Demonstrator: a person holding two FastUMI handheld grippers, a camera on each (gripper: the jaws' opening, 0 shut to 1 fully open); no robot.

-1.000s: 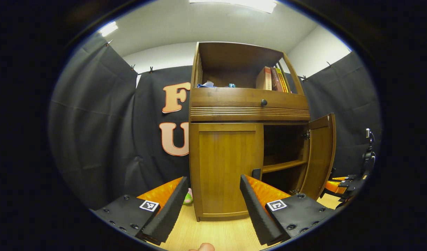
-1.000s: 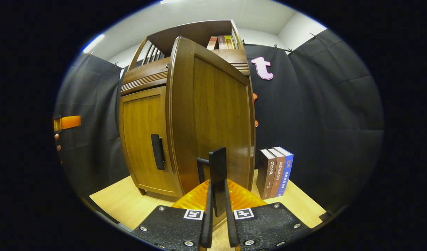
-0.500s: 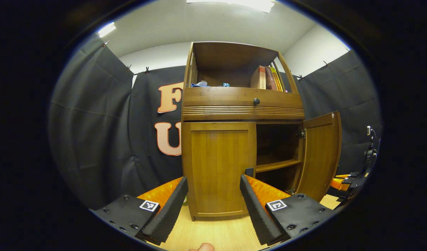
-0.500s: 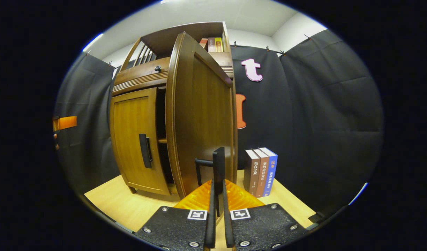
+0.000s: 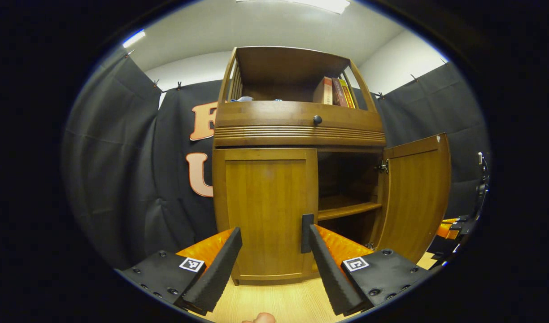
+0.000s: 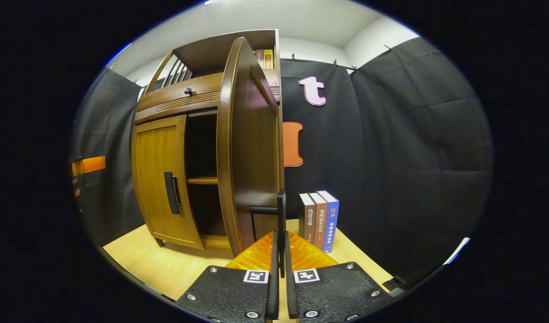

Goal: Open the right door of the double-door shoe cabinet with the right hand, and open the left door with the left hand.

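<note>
R gripper point(image 6: 280, 264): jaws pinched on the black bar handle point(image 6: 281, 211) of the brown wooden right door point(image 6: 252, 148), swung wide for access. L gripper point(image 5: 270, 251): jaws spread, aimed at closed left door point(image 5: 265, 211), its black handle point(image 5: 307, 233) beside the inner finger, not yet gripped.

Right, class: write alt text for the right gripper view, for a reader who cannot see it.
The right claw is shut on the black bar handle of the brown wooden cabinet's right door, which stands swung open, showing an inner shelf. The left door is closed, and three upright books stand on the pale wood floor beside the cabinet.
</note>
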